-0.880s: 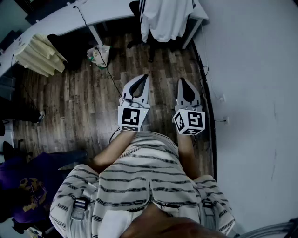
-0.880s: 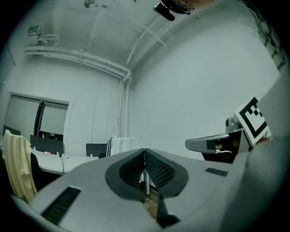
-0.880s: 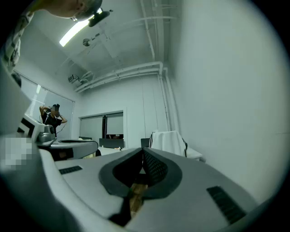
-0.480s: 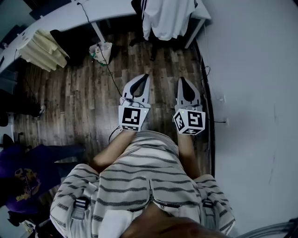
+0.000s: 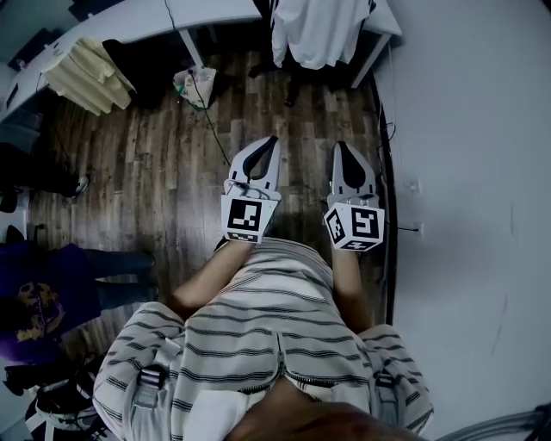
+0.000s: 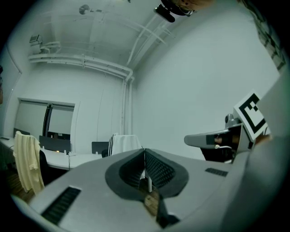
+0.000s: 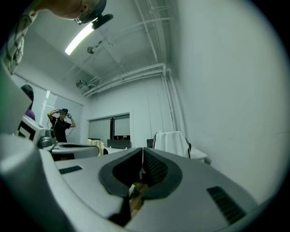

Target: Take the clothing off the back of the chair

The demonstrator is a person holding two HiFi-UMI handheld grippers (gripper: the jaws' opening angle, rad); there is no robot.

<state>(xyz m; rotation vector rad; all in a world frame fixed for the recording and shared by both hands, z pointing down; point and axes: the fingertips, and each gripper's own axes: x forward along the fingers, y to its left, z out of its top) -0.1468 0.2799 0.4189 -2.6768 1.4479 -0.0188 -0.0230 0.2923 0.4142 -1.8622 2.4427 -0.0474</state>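
A white garment with dark stripes hangs over the back of a chair at the far end of the floor, by the white desk. It shows small and ahead in the left gripper view and in the right gripper view. My left gripper and right gripper are held level side by side in front of me, well short of the chair. Both are shut with nothing between the jaws.
A pale yellow garment hangs on another chair at the left. A bag and a cable lie on the wooden floor. A white wall runs along the right. A person in purple sits at left; another person stands far off.
The chair with the white garment and the desk have slid toward the top edge of the head view. Both grippers keep their place and stay shut.
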